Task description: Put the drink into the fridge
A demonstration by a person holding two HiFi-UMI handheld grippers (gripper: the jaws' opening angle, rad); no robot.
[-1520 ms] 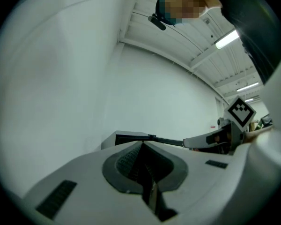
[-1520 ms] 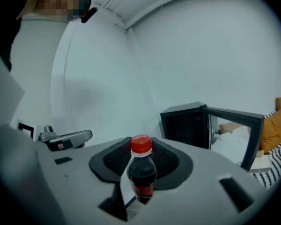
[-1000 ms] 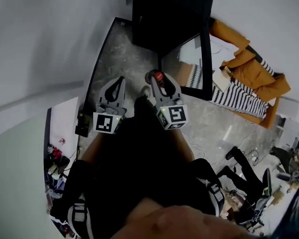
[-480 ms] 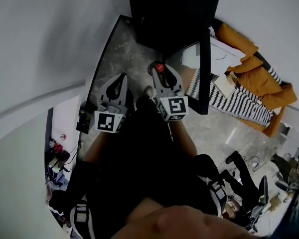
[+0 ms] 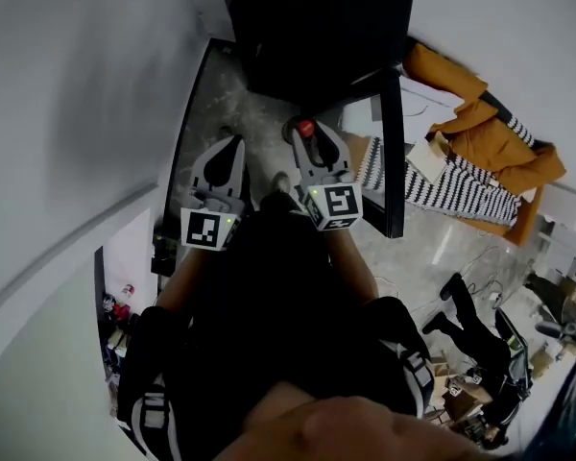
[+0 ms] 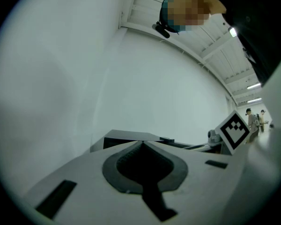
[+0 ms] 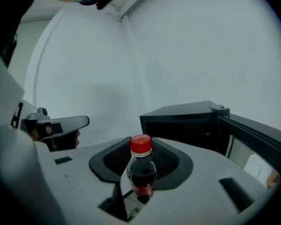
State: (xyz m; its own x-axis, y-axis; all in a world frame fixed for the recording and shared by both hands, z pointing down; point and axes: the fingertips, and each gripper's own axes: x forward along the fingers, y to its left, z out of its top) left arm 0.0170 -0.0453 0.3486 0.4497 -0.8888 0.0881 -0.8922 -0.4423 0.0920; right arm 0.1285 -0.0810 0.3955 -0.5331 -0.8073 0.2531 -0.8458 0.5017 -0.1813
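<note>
The drink is a small dark cola bottle (image 7: 142, 173) with a red cap (image 5: 306, 129). My right gripper (image 7: 141, 146) is shut on it and holds it upright between the padded jaws. The black fridge (image 5: 317, 27) stands just ahead on the floor, its door (image 5: 394, 152) swung open to the right. In the right gripper view the fridge (image 7: 187, 123) is ahead and to the right of the bottle, and its inside looks dark. My left gripper (image 5: 230, 150) hovers left of the right one, jaws shut and empty (image 6: 141, 143).
A white wall runs along the left. An orange garment (image 5: 480, 123) and a striped cloth (image 5: 451, 185) lie on the floor right of the fridge door. Cables and gear (image 5: 480, 325) sit at the lower right, and small items (image 5: 120, 305) lie at the lower left.
Both grippers and the view have come closer to the fridge. The bottle's cap now sits just below the fridge's front edge. The grip on the bottle is unchanged.
</note>
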